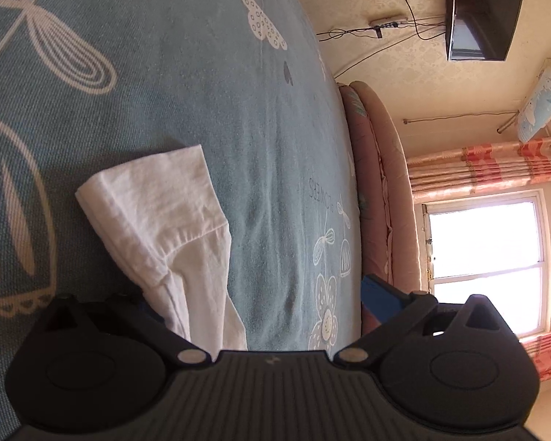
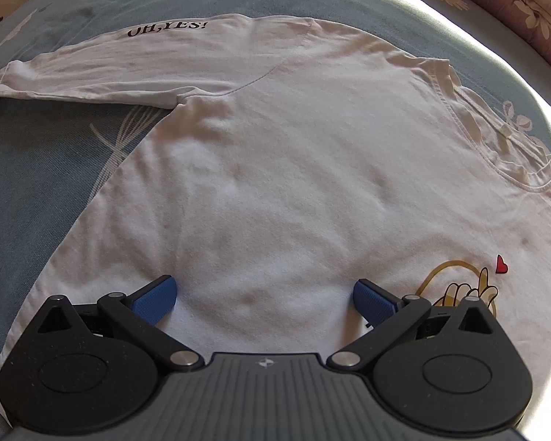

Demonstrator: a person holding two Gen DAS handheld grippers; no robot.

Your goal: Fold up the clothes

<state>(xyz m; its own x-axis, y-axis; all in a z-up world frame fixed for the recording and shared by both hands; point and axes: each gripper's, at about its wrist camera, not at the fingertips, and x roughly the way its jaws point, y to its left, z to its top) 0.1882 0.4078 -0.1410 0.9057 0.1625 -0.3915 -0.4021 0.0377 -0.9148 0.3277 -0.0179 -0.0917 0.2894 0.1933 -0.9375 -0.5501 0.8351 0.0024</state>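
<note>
Shirt (image 2: 275, 169) flat on bed (image 2: 36, 169), unfolded. Right gripper (image 2: 264, 299) jaws wide; left gripper (image 1: 264, 308) wide beside cuff (image 1: 154, 198). Next: grasp sleeve, fold inward.

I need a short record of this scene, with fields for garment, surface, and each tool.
garment: white long-sleeved shirt, spread flat, one sleeve stretched out sideways
print: "OH,YES!" lettering on the sleeve
surface: teal bedspread with white flower pattern
left tool: open, at a sleeve cuff
right tool: open, above the shirt body
</note>
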